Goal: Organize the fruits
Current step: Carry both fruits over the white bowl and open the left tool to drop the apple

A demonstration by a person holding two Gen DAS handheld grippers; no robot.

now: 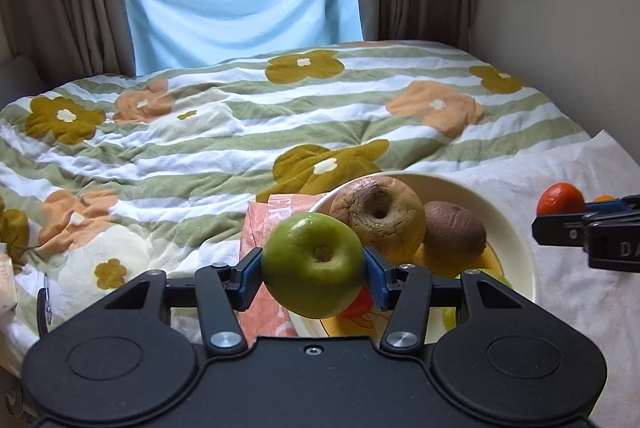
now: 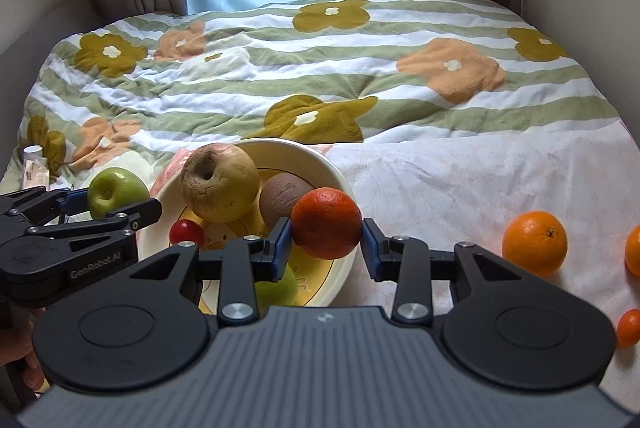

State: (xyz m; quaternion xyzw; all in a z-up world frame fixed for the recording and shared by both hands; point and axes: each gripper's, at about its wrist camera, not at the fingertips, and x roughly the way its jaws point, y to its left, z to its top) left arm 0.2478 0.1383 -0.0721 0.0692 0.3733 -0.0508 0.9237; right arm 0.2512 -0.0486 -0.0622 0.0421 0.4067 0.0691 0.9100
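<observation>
The bed (image 2: 400,68) holds a bowl (image 2: 320,164) with a big brown apple (image 2: 219,182), a brown fruit (image 2: 282,198) and a small red fruit (image 2: 186,232) already in it. The left gripper (image 1: 314,270) squeezes a green apple (image 1: 314,264) at the bowl's left edge. The right gripper (image 2: 326,242) holds an orange (image 2: 326,223) over the near right rim, its left finger touching; the right side is unclear. I think more oranges (image 2: 535,242) on the right are left. The left gripper reads "GenRobot.AI".

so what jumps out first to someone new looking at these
Each pair of tongs holds a fruit over the bowl: the left tongs grip a green apple near its left rim, and the right tongs hold a dark orange above its right side. The bowl itself holds a big wrinkled brown apple. A brighter orange lies on the white cloth to the right.
</observation>
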